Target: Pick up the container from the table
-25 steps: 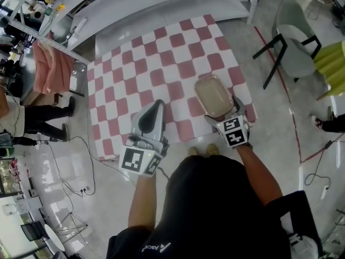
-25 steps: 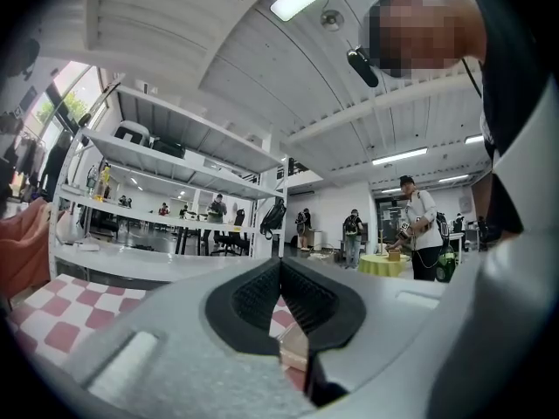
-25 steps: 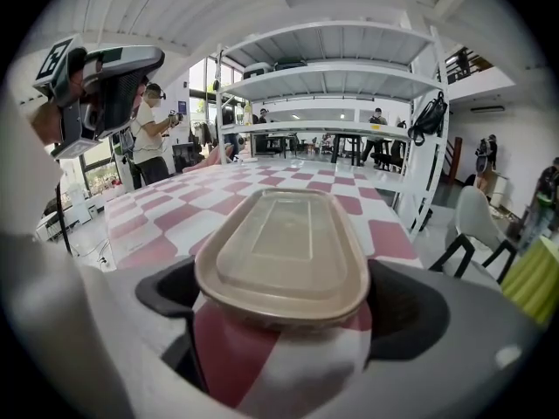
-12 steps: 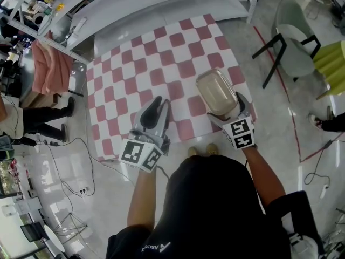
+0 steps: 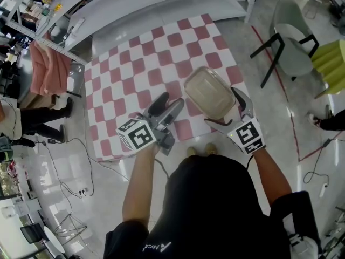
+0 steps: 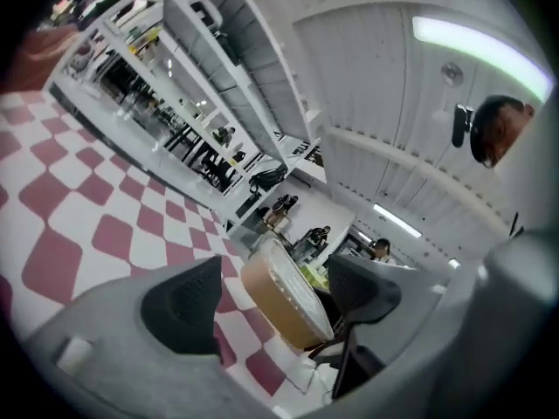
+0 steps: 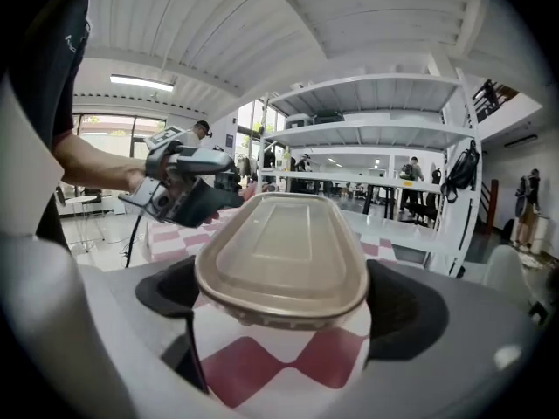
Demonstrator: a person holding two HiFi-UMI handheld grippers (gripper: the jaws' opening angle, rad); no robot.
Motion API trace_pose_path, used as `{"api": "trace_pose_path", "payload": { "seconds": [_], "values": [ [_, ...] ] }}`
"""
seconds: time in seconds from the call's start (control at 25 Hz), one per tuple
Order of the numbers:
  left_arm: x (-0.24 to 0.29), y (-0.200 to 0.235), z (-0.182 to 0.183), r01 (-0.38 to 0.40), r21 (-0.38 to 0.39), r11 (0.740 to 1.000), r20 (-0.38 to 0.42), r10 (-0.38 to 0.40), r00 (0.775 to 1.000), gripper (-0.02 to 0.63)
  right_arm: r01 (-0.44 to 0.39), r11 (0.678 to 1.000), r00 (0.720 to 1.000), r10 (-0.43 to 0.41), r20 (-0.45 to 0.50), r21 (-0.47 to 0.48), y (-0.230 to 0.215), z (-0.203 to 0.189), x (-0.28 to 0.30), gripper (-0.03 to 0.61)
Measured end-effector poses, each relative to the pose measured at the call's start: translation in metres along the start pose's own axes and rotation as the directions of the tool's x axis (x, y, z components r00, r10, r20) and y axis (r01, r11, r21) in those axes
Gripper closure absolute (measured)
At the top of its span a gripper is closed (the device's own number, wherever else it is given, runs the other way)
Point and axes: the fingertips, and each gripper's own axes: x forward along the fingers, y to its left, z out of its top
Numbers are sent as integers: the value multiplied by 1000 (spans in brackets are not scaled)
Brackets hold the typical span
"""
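Right gripper: clamped on near end of tan oval lidded plastic container; container held above pink-and-white chequered table
Left gripper: jaws opening, nothing gripped; container just beyond its tips

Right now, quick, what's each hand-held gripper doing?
Left hand-held gripper: jaws opening, nothing between them.
Right hand-held gripper: closed on the container, held above the table.

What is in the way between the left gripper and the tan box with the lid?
Nothing visible is. The left gripper, jaws opening and empty, has only open air before the tan lidded plastic container, which the right gripper grips above the red-and-white checkered table.
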Motion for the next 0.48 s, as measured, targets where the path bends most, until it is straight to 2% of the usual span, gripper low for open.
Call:
{"api": "trace_pose_path", "payload": {
  "seconds": [0.16, 0.28, 0.48],
  "values": [
    [4, 10, -9, 55, -185, 981, -30, -61, 998, 221, -96, 993, 995, 98, 26, -70, 17, 16, -5, -11],
    [7, 6, -20, 116, -333, 936, -42, -138, 990, 216, -175, 978, 983, 179, 28, -110, 30, 21, -7, -11],
    [8, -10, -42, 193, -446, 874, -102, -264, 959, 218, -305, 935, 952, 307, -16, -181, 55, 22, -8, -11]
  ]
}}
